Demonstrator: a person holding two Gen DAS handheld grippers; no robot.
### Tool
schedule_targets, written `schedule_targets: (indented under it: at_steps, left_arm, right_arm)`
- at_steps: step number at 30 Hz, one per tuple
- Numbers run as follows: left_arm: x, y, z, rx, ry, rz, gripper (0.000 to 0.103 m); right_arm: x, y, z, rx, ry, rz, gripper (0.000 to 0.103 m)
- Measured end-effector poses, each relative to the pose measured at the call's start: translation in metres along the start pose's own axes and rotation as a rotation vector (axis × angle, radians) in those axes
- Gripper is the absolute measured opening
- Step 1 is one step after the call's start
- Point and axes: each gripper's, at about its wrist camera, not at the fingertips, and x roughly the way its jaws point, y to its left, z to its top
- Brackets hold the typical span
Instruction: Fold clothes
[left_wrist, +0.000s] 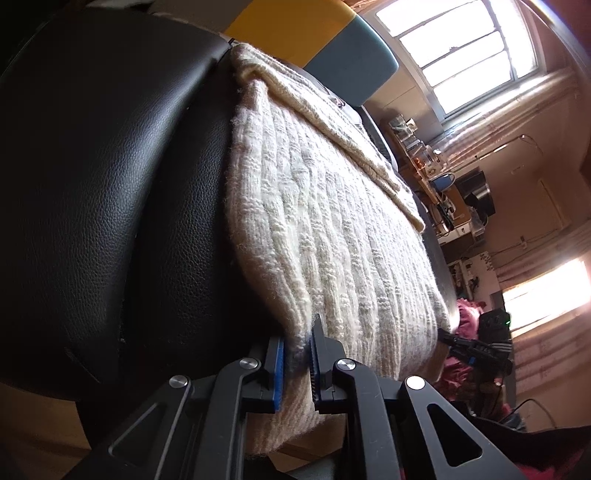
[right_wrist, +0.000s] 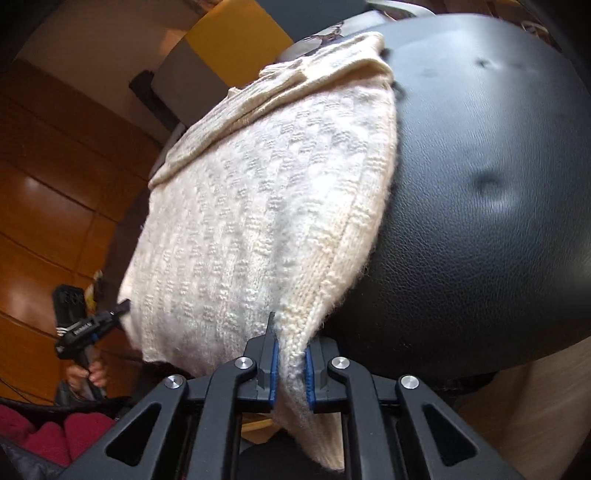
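Cream knit sweater (left_wrist: 332, 229) lies draped over a black leather seat (left_wrist: 110, 184), hem hanging off the near edge. Left tongs (left_wrist: 297, 363) pinch the hem corner tight at six o'clock. Right tongs (right_wrist: 290, 373) clamp the opposite corner, blue pads (right_wrist: 274, 363) pressing the knit.

- Light source: daylight enters through the windows (left_wrist: 461, 51), which are overexposed to white glare.
- Black leather seat (right_wrist: 480, 203) carries soft highlights; in the left wrist view it is deeply shadowed.
- Fisheye distortion bends both views, with dark vignetting at corners.
- Background is slightly soft; the cream knit (left_wrist: 325, 229) stays sharp.
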Motion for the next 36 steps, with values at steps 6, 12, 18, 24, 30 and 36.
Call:
schedule_targets:
  at_steps: [6, 12, 18, 24, 30, 36]
  left_arm:
    - [-0.006, -0.01, 0.002, 0.025, -0.033, -0.052, 0.008]
    - [-0.024, -0.008, 0.014, -0.052, -0.089, -0.17, 0.008]
    - [-0.034, -0.025, 0.04, -0.056, -0.125, -0.267, 0.008]
    - [-0.04, -0.05, 0.099, -0.032, -0.206, -0.363, 0.008]
    - [-0.029, -0.076, 0.19, 0.041, -0.281, -0.382, 0.008]
    - [0.021, -0.062, 0.27, -0.015, -0.288, -0.329, 0.008]
  right_arm:
    - [-0.006, 0.012, 0.006, -0.036, -0.012, 0.073, 0.009]
    - [-0.016, 0.015, 0.021, -0.027, -0.049, 0.135, 0.009]
    - [-0.03, 0.028, 0.052, -0.042, -0.111, 0.21, 0.009]
    - [-0.035, 0.045, 0.119, -0.071, -0.203, 0.285, 0.009]
    - [-0.02, 0.031, 0.21, -0.015, -0.294, 0.287, 0.009]
    - [0.026, -0.01, 0.278, 0.108, -0.27, 0.21, 0.009]
